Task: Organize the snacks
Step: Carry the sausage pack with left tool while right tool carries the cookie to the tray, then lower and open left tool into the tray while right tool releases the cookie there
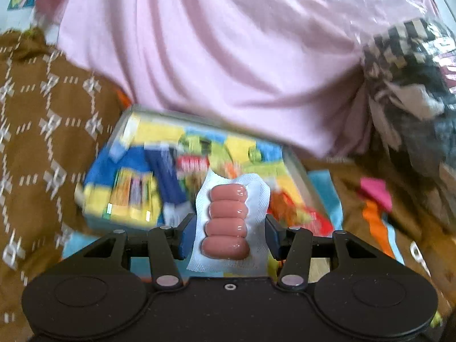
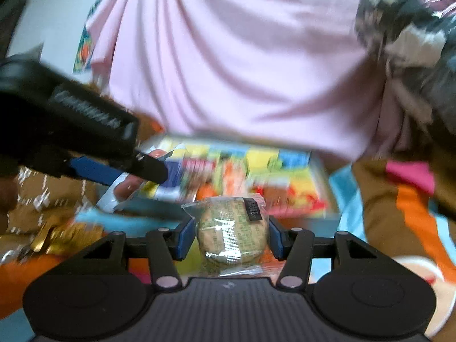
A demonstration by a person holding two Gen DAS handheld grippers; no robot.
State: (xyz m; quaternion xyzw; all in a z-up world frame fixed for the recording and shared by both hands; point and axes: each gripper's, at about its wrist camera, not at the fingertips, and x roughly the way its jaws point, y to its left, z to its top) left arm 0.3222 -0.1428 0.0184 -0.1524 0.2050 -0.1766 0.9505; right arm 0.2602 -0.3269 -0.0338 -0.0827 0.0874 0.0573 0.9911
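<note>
My left gripper (image 1: pixel 229 229) is shut on a clear pack of small pink sausages (image 1: pixel 226 222) and holds it above the near edge of a shallow clear box (image 1: pixel 296 162) filled with colourful snack packets (image 1: pixel 136 171). My right gripper (image 2: pixel 230 236) is shut on a round wrapped cake (image 2: pixel 232 236) in clear film, held just before the same box (image 2: pixel 322 176). In the right wrist view the left gripper (image 2: pixel 142 171) comes in from the left with the sausage pack (image 2: pixel 125 188) between its fingers.
A pink cloth (image 1: pixel 213 42) hangs behind the box. A brown patterned fabric (image 1: pixel 37 131) lies to the left. A plastic bag with dark checked cloth (image 1: pixel 410 65) sits at the right. Gold-wrapped sweets (image 2: pixel 62 236) lie at the left. The colourful mat (image 2: pixel 413 199) spreads underneath.
</note>
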